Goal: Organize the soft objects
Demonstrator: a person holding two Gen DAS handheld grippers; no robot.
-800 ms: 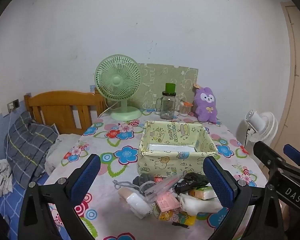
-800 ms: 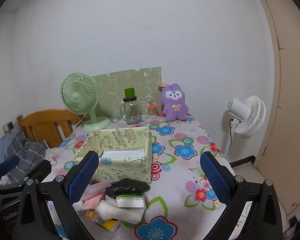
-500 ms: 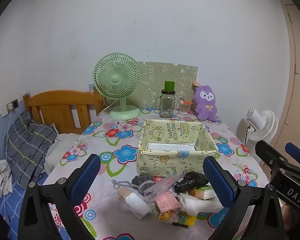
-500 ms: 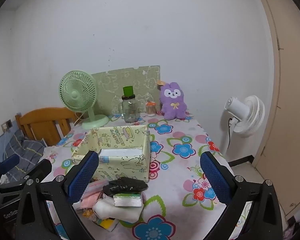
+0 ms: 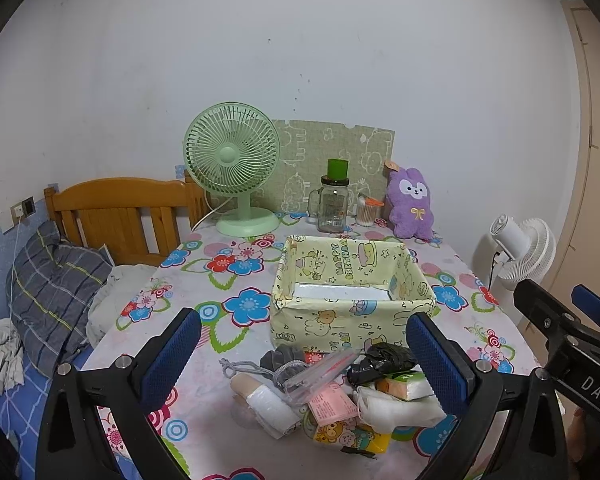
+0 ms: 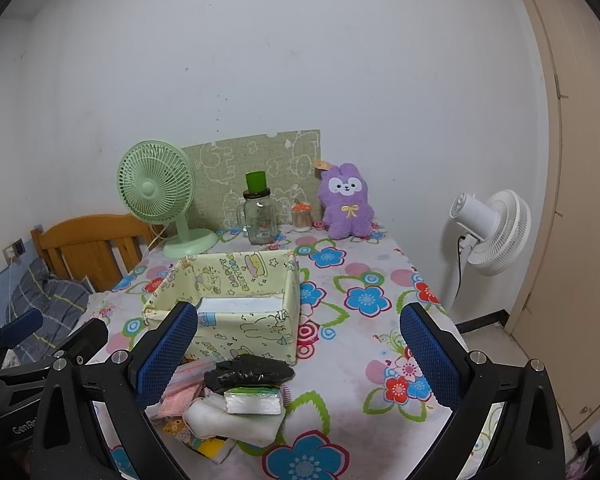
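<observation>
A pile of soft objects lies at the table's near edge: a black crumpled bag (image 5: 382,362) (image 6: 248,374), a tissue pack (image 5: 406,384) (image 6: 254,400), a white cloth (image 6: 228,420), a white roll (image 5: 270,404), a pink packet (image 5: 332,402) and a grey pouch (image 5: 282,360). Behind it stands an open yellow fabric box (image 5: 352,320) (image 6: 228,320). My left gripper (image 5: 304,356) is open above the pile. My right gripper (image 6: 298,354) is open above the pile's right side. Both hold nothing.
At the table's back stand a green fan (image 5: 232,168), a glass jar with green lid (image 5: 334,204), a small jar (image 5: 366,212) and a purple plush (image 5: 410,204). A wooden headboard (image 5: 116,216) and bedding lie left. A white floor fan (image 6: 488,232) stands right.
Both grippers have moved slightly forward and down toward the pile. Both stay open and nothing on the table has moved.
</observation>
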